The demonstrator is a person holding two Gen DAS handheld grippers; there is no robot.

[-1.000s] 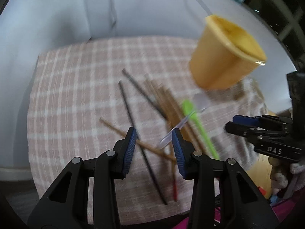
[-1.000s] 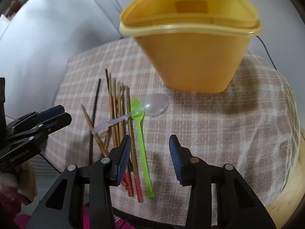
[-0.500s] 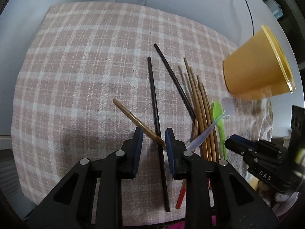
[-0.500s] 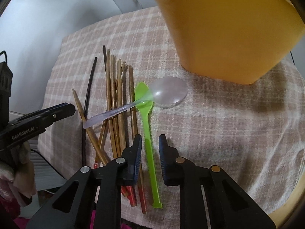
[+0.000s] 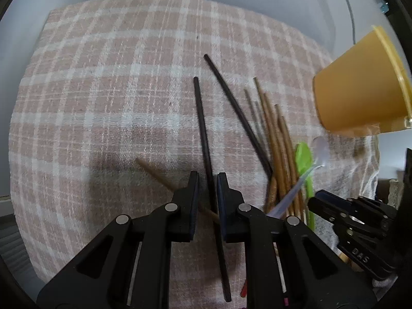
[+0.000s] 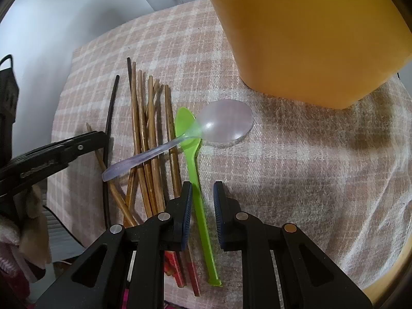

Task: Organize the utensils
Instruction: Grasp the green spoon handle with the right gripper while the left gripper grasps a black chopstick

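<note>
My left gripper (image 5: 208, 206) hangs low over a black chopstick (image 5: 203, 134), which runs between its narrowly open jaws; a brown chopstick (image 5: 154, 172) crosses under them. My right gripper (image 6: 202, 213) is narrowly open astride the handle of a green spoon (image 6: 193, 159). A clear spoon (image 6: 224, 126) lies across the green one and over several brown chopsticks (image 6: 152, 139). A second black chopstick (image 5: 237, 108) lies beside the first. The orange holder (image 6: 303, 33) stands behind the spoons and also shows in the left wrist view (image 5: 360, 92).
Everything lies on a pink checked cloth (image 5: 103, 90) over a white table. The right gripper shows at the lower right of the left wrist view (image 5: 347, 221). The left gripper shows at the left of the right wrist view (image 6: 51, 157). A cable (image 5: 347, 7) runs behind.
Both grippers have dropped closer to the cloth and narrowed their jaws. The left one has come over the black chopstick, the right one over the green spoon's handle.
</note>
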